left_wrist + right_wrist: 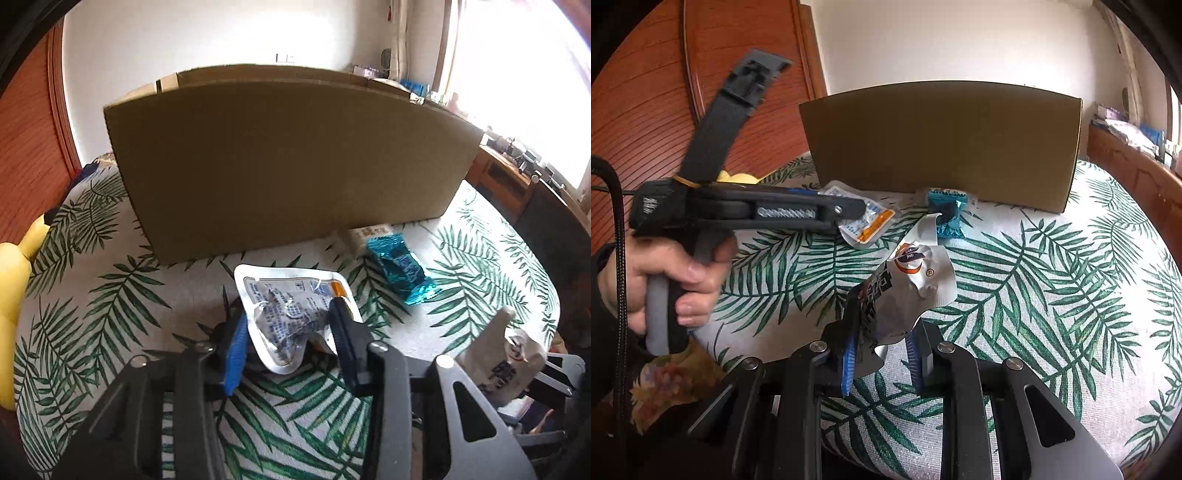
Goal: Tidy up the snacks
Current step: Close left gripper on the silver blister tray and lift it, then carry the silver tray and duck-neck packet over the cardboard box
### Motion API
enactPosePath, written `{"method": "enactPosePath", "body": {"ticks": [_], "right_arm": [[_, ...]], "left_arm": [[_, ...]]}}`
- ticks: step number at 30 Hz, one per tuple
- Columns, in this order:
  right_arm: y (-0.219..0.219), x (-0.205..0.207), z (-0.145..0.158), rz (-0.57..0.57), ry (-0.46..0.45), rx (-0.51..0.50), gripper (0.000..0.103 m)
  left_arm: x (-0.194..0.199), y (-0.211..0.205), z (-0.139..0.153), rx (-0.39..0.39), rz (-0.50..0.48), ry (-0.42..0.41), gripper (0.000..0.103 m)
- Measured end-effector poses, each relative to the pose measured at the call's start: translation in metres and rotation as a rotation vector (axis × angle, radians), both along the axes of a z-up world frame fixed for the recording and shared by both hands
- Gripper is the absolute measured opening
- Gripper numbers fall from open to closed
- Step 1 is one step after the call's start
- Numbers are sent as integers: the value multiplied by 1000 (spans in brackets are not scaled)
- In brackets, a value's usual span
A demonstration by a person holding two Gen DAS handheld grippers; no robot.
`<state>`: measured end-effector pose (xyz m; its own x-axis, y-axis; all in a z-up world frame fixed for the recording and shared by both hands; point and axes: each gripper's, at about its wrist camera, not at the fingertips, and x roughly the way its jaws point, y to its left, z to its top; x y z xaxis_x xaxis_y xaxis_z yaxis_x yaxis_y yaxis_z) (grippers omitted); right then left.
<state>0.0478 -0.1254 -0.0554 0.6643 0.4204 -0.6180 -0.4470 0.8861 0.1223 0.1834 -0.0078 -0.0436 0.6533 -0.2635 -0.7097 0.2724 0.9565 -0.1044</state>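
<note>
My left gripper [288,332] is shut on a white snack pouch with blue print [291,310] and holds it above the leaf-print cloth. In the right wrist view the left gripper [849,218] shows at left with that pouch [866,221]. My right gripper [882,332] is shut on a white and grey snack packet with an orange logo [912,280]; that packet also shows at right in the left wrist view [509,354]. A blue foil snack [400,267] [947,210] and a small white packet [371,234] lie in front of a brown cardboard box [284,155] [942,140].
The leaf-print cloth [1052,295] covers a round table. A yellow object [14,273] lies at the left edge. Wooden panelling [653,92] stands behind at left, and a wooden shelf with clutter [517,166] at right.
</note>
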Motion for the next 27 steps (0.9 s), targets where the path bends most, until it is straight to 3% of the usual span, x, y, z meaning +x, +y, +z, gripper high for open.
{"method": "enactPosePath", "body": {"ticks": [2,5,6,27], "right_arm": [[1,2,0,-1,2,0,21],[1,2,1,-3,-1,-4,21],[1,2,1,-4,-1,-3,21],[-13,2,5,-34,-12,16,18]], "left_arm": [[-7,3,6,-21,-3,-30,29],[-19,4,16,-65,-11,-56,9],[-22,6,19,-86,-18,-61,7],[-53,2,59,-94,-45,-160,5]]}}
